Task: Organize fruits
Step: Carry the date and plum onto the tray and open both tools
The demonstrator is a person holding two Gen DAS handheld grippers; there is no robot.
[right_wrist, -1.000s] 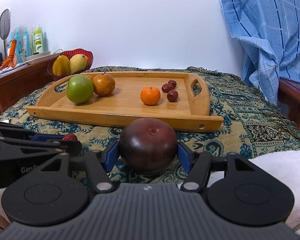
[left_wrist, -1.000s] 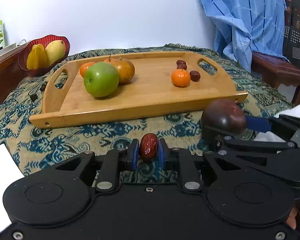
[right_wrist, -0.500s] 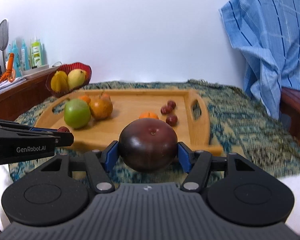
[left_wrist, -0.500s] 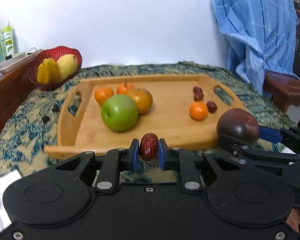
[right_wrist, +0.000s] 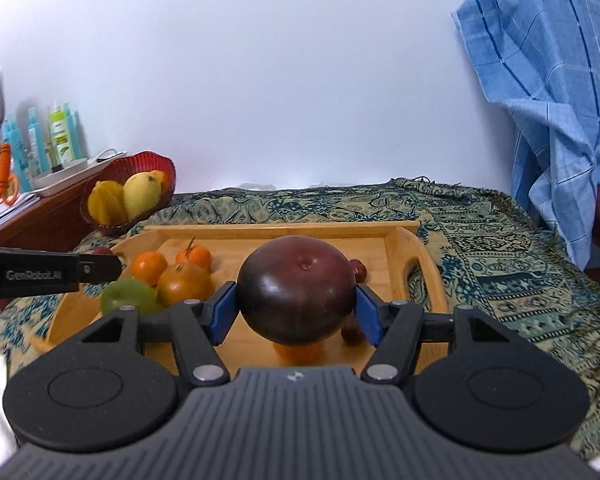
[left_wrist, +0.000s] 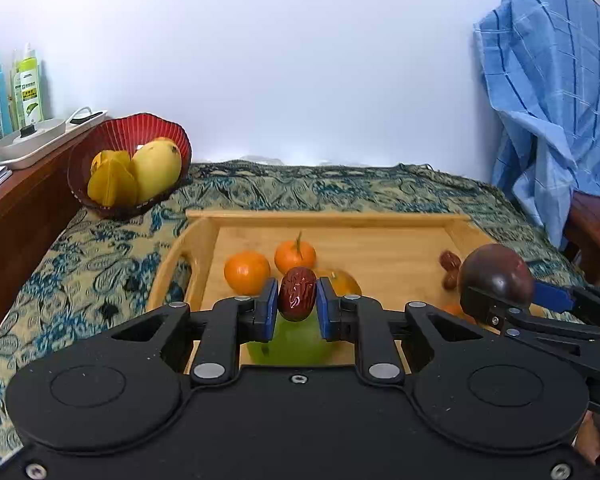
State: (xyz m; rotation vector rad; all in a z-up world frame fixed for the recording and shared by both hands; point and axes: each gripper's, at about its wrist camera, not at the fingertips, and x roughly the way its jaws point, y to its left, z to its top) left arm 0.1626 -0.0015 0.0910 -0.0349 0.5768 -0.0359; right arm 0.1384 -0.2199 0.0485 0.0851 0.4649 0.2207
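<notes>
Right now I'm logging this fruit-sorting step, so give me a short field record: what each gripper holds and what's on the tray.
left gripper: jaws shut on wrinkled red date
right gripper: jaws shut on round dark purple fruit
wooden handled tray: green apple, orange-brown round fruit, two tangerines, loose dates
red fluted bowl: yellow mango, starfruit
surface: patterned teal cloth

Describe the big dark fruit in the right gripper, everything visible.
The dark fruit is round, plum-like, deep maroon to near black, with glossy smooth skin and a small stem dimple facing the camera. The right gripper is shut on it, blue pads pressing its left and right sides. It hangs in the air above the wooden tray, touching nothing else. Its underside is hidden. The left wrist view shows it from the side, intact.
</notes>
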